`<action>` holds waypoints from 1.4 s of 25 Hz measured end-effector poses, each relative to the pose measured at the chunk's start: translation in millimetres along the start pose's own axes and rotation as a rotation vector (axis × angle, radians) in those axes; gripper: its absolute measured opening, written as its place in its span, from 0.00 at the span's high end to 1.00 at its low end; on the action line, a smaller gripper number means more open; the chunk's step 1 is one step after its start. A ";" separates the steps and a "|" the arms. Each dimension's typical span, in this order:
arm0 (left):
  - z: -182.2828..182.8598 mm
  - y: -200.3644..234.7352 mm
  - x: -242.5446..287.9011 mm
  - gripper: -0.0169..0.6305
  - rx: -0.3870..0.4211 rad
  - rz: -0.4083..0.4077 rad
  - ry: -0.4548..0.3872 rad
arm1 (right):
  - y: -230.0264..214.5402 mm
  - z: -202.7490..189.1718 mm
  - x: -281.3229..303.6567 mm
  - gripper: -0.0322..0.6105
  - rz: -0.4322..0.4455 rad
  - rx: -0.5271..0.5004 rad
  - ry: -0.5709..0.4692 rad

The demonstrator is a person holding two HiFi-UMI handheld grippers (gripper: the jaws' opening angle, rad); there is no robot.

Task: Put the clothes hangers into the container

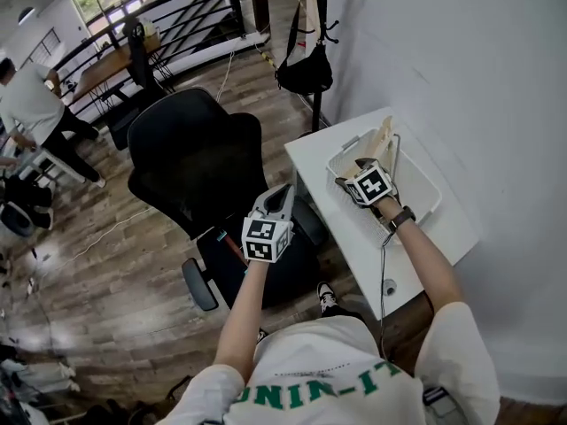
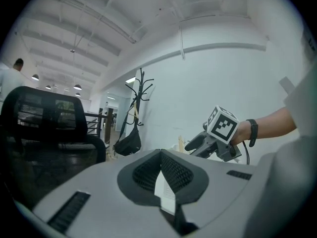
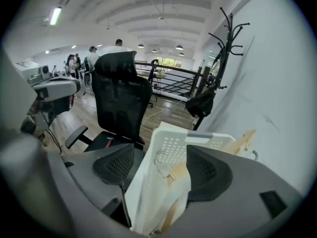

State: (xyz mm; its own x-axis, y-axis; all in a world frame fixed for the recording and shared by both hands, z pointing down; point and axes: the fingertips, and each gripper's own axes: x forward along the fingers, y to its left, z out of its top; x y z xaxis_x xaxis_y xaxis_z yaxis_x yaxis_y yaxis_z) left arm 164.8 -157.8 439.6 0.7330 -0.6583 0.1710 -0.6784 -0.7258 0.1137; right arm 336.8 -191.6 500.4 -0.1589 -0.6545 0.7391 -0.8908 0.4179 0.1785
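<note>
Hanger point(image 1: 384, 140), at least one, in one basket point(image 1: 350, 146), right tool point(image 1: 352, 173) wide open, left tool point(image 1: 285, 190) closed, both empty

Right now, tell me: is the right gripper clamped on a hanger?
No: the right gripper stands open above the hanger in the container.

A white surface point(image 1: 447, 233) stands with its long side against a white wall point(image 1: 478, 78), one corner reaching out toward the room. A white perforated container point(image 1: 425, 189) sits directly on it, taking up most of the far half and lying close to the wall side. The near half is bare apart from a small round fitting point(image 1: 389, 286) by the front edge. Beside the surface, on the wooden plank floor point(image 1: 133, 264), stands a black office chair point(image 1: 195, 162).
</note>
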 end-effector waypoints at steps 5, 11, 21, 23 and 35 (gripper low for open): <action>-5.1 42.4 -38.7 0.96 -0.017 0.105 -0.003 | 60.1 34.4 25.3 0.42 0.120 -0.079 -0.025; -23.3 90.6 -87.5 0.96 -0.060 0.233 0.001 | 136.9 67.0 56.2 0.42 0.285 -0.176 -0.040; -57.2 145.3 -153.2 0.96 -0.102 0.365 0.011 | 259.0 92.2 97.7 0.45 0.526 -0.330 -0.021; -67.7 155.6 -161.2 0.96 -0.115 0.386 0.004 | 279.2 86.7 110.1 0.45 0.558 -0.348 0.006; -173.7 226.7 -161.3 0.96 -0.252 0.465 0.087 | 367.4 18.2 232.4 0.45 0.716 -0.263 0.182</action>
State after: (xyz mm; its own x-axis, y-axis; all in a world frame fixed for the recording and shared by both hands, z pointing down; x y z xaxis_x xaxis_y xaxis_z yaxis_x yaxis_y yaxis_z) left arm -115.7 -181.6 607.7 0.3529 -0.8722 0.3387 -0.9292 -0.2844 0.2359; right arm -35.2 -201.6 726.0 -0.5638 -0.0651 0.8233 -0.4639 0.8498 -0.2505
